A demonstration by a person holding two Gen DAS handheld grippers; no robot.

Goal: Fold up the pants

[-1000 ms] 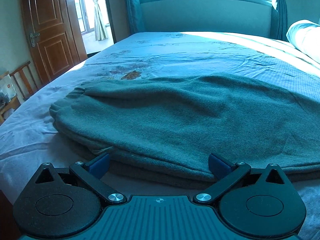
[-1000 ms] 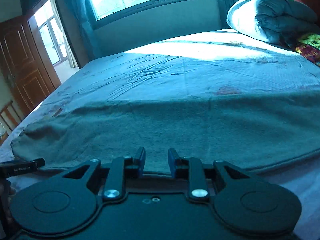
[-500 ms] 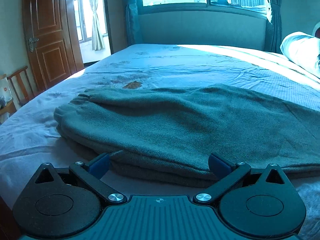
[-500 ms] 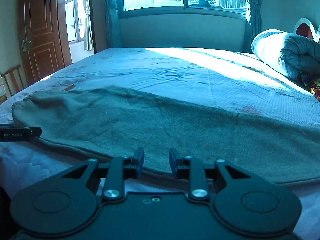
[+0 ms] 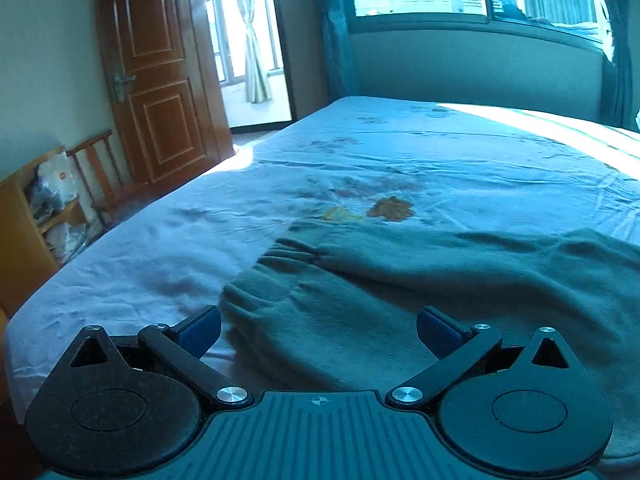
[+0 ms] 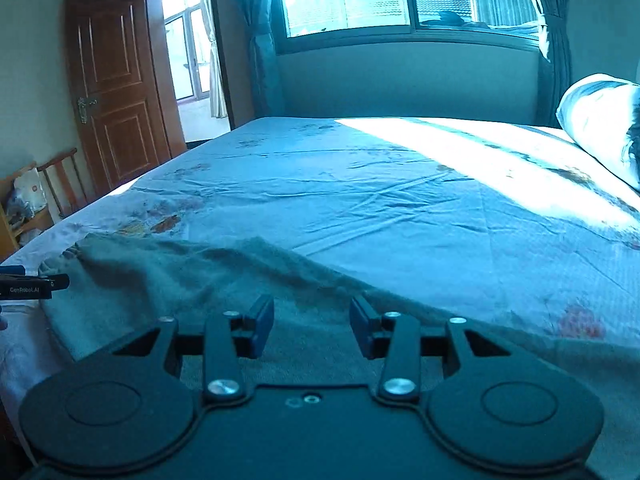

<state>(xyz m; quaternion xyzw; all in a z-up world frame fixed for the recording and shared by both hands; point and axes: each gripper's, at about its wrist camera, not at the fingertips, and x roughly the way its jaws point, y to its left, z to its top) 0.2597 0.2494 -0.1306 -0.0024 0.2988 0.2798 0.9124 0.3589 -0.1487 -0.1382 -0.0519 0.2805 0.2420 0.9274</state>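
Green fleece pants (image 5: 400,304) lie flat along the near edge of the bed, folded lengthwise, with the gathered waistband (image 5: 276,264) at the left. My left gripper (image 5: 319,326) is wide open and empty, just above the waistband end. My right gripper (image 6: 311,322) is partly open and empty, low over the pants (image 6: 192,280) further right. The left gripper's finger (image 6: 36,282) shows at the left edge of the right wrist view.
The bed (image 5: 440,160) has a light blue patterned sheet with sunlight at the far right. A rolled duvet (image 6: 600,128) lies at the right. A wooden door (image 5: 156,80), a chair (image 5: 100,176) and a shelf (image 5: 28,220) stand left of the bed.
Both grippers moved left along the pants toward the waistband and dropped closer over the fabric. The right gripper's jaws opened wider. The pants lie as before.
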